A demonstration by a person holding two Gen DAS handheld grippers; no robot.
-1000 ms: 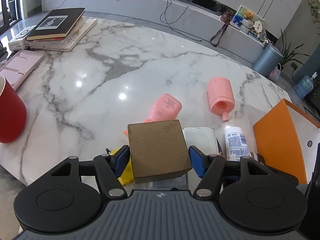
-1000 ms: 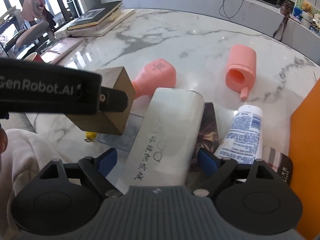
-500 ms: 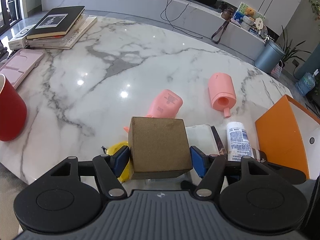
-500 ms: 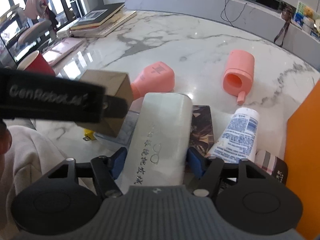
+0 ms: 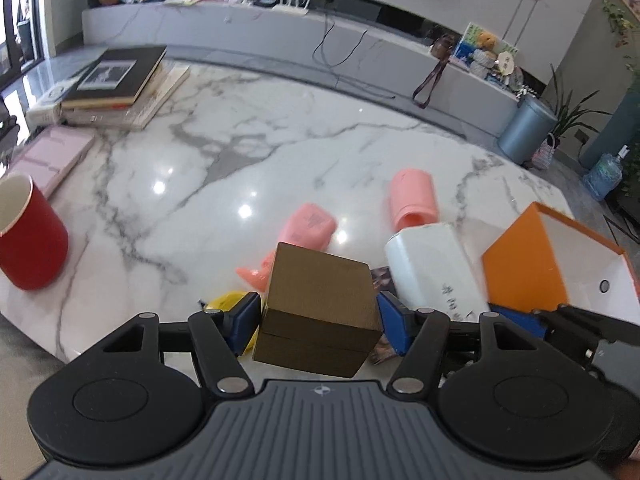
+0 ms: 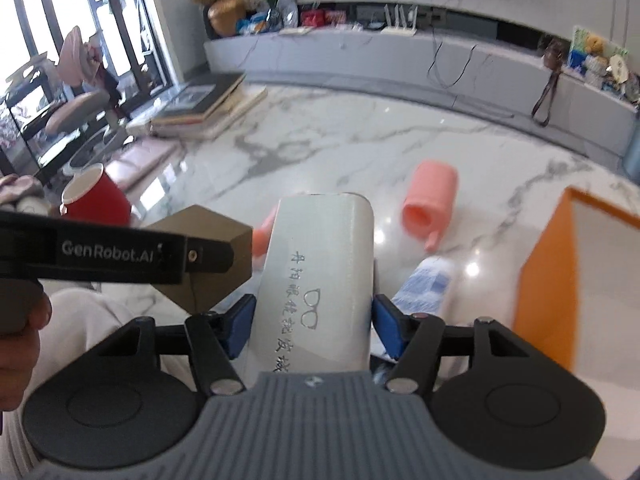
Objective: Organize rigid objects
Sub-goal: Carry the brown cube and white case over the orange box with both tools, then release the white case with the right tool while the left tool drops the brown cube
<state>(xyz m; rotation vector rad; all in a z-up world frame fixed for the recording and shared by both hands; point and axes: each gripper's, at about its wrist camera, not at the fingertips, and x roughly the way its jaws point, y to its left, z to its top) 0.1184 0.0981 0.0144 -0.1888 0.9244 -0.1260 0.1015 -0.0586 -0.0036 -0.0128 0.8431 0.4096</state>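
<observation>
My left gripper (image 5: 318,322) is shut on a brown box (image 5: 320,304) and holds it above the marble table (image 5: 224,168). My right gripper (image 6: 312,320) is shut on a white glasses case (image 6: 320,276), lifted off the table; the case also shows in the left wrist view (image 5: 436,268). The brown box (image 6: 208,248) hangs left of the case in the right wrist view. An open orange box (image 5: 536,272) stands at the right, also seen in the right wrist view (image 6: 560,280). Two pink containers (image 5: 308,228) (image 5: 414,198) lie on the table.
A red cup (image 5: 28,236) stands at the left edge. A stack of books (image 5: 116,84) and a pink case (image 5: 48,156) lie at the far left. A white tube (image 6: 428,284), a yellow item (image 5: 226,304) and a dark patterned card (image 5: 382,280) lie below the grippers.
My right gripper closed on the white glasses case and lifted it off the table. My left gripper rose with the brown box, which now sits tilted.
</observation>
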